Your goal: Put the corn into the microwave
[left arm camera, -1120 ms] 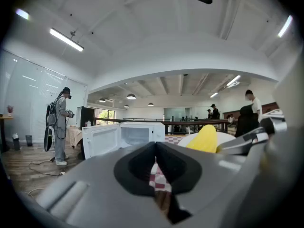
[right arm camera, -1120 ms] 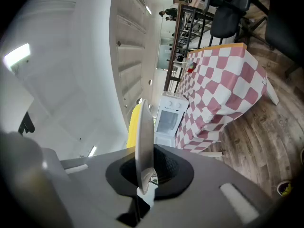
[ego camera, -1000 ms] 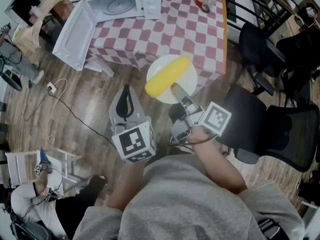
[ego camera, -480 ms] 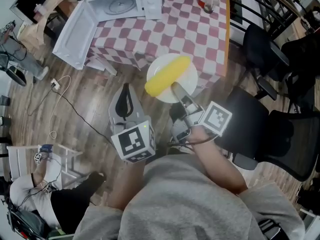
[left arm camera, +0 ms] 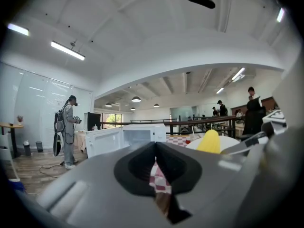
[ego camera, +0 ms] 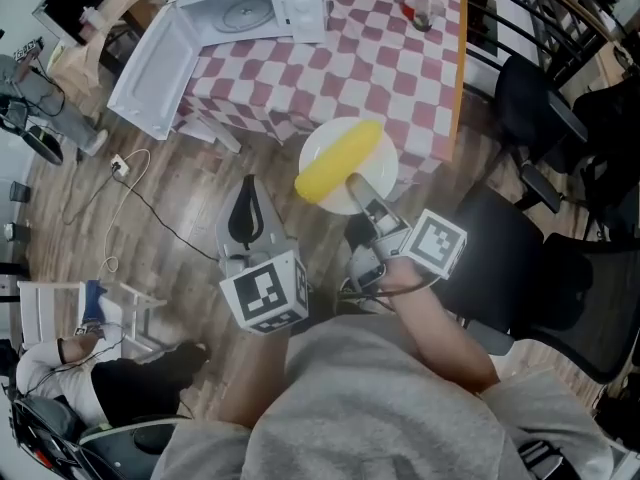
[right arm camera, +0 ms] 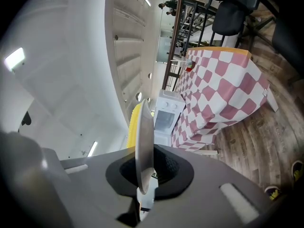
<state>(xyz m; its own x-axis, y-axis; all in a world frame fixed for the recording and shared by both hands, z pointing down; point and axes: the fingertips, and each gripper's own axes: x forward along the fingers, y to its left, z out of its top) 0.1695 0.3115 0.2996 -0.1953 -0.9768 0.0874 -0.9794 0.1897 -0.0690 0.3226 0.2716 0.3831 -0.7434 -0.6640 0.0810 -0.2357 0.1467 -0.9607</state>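
- The jaws of the right gripper (ego camera: 356,182) are pressed together on the near rim of the plate (ego camera: 372,173). In the right gripper view the plate stands edge-on between them.
- The corn (ego camera: 338,160) lies loose and flat on this plate. It is roughly on the middle, and its lower-left end reaches over the plate's left rim.
- Its long axis runs, in the head view, from lower left to upper right, so roughly across the line of the right gripper. The upper-right end points toward the near edge of the table (ego camera: 400,78). We cannot tell which end is the tip.
- The left gripper (ego camera: 250,186) has its jaws closed with nothing between them. It is to the left of the plate and not touching it.
- The plate is in the air, just before the near edge of the table, not resting on it.
- The microwave (ego camera: 255,6) stands at the far left corner of the table. Its door (ego camera: 150,58) is swung wide open, and nothing lies on the glass turntable inside.
- We judge the step in hand to be the carry of the plate with the corn toward the microwave.
- The next move calls for bringing the plate left and forward to the opening. The plate should be kept level, because the round cob can roll off the rim it already overhangs.
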